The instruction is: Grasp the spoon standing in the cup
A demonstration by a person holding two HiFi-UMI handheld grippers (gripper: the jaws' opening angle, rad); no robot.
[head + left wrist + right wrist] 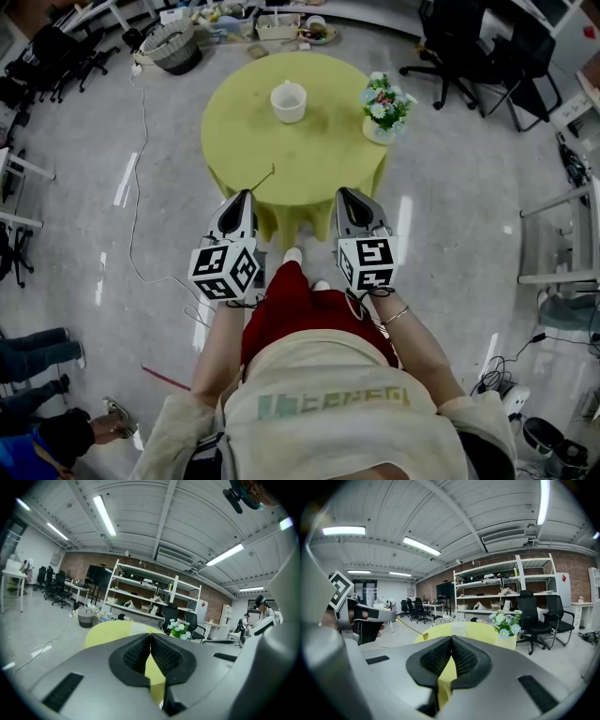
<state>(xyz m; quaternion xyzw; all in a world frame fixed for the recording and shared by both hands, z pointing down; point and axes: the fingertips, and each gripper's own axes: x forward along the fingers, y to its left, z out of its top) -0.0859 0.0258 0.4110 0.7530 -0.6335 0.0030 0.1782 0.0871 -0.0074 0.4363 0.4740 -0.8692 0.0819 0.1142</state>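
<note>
A white cup [288, 101] stands on the far half of the round yellow-green table [319, 159]; it also shows in the right gripper view as a pale cup [458, 628]. The thin spoon [263, 175] is out of the cup, sticking forward from my left gripper [246, 194], which is shut on its handle over the table's near edge. From the right gripper view, the spoon [410, 626] slants down to its bowl, away from the left gripper [365, 616]. My right gripper [345, 192] is level with the left one, shut and holding nothing.
A pot of white and blue flowers [384, 108] stands at the table's right edge. Office chairs [459, 47], a basket [173, 47] and a cable on the floor [141, 187] surround the table. Another person's legs [37, 347] show at lower left.
</note>
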